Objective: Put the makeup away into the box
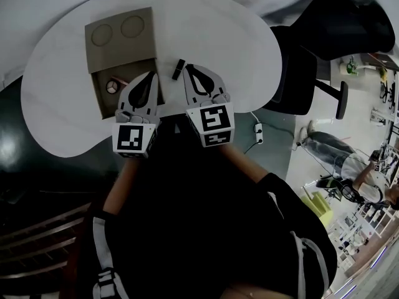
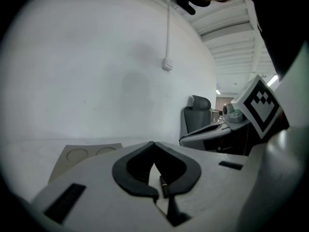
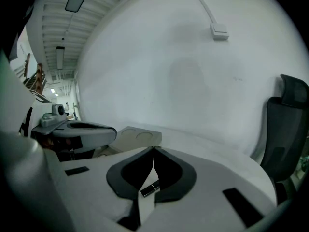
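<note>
An open cardboard box [image 1: 107, 98] lies at the table's left, its lid [image 1: 120, 37] with two round recesses folded back. Inside it sits a small round makeup item [image 1: 112, 86]. A black makeup tube [image 1: 179, 69] lies on the white table [image 1: 224, 36] just right of the box. My left gripper [image 1: 151, 73] hovers over the box's right edge, shut and empty. My right gripper [image 1: 187, 67] is shut beside the tube, holding nothing. The tube [image 3: 150, 188] shows on the table under the right jaws, the lid [image 3: 140, 135] beyond them.
A black office chair [image 1: 299, 73] stands against the table's right side. A power strip [image 1: 258, 131] lies on the floor below it. A person [image 1: 349, 167] is far off at the right. A white wall [image 2: 96, 71] rises behind the table.
</note>
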